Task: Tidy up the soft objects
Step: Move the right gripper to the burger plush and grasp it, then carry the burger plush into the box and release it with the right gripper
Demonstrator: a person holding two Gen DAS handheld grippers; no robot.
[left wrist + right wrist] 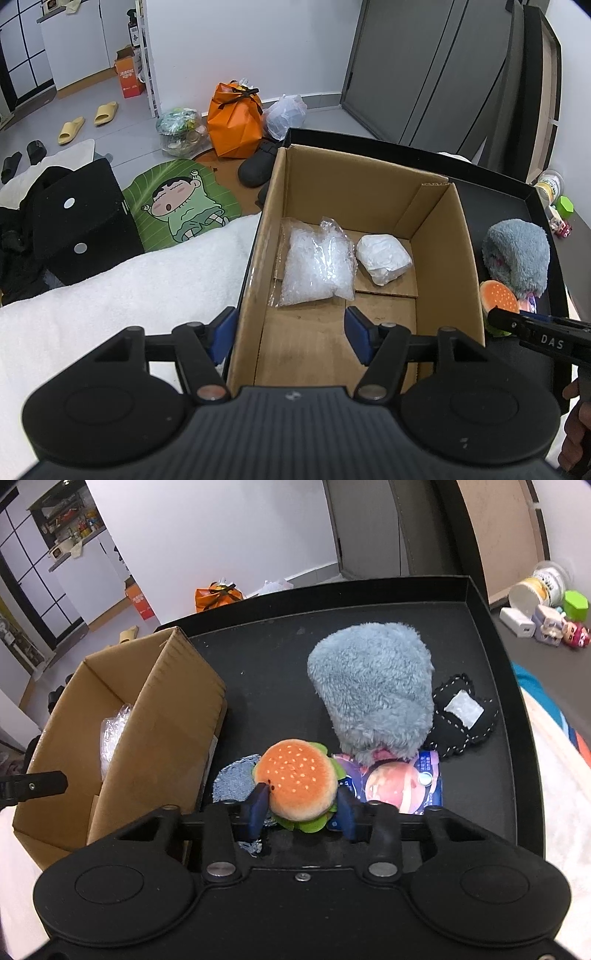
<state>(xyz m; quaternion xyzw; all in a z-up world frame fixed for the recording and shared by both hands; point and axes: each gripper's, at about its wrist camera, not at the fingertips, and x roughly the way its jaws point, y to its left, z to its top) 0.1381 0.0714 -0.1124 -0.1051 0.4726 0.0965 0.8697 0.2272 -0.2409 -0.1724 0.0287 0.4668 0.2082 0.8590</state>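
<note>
A cardboard box point(447, 251) stands on the left of a black tray point(480, 797). It holds a clear bag of white bits point(317, 262) and a white wrapped bundle point(384, 258). My left gripper point(291, 332) is open and empty, straddling the box's near left wall. My right gripper point(301, 805) is shut on a plush hamburger point(295, 782), seen also in the left wrist view point(498, 301). Beside it lie a fluffy grey-blue plush point(373, 694), a denim patch point(234, 782), a purple packet point(402, 782) and a black stitched pouch point(461, 712).
A white towel point(122, 295) covers the surface left of the box point(159, 734). Small toys and a jar point(543, 605) lie right of the tray. On the floor are an orange bag point(236, 118), plastic bags, slippers and a cartoon mat point(177, 206).
</note>
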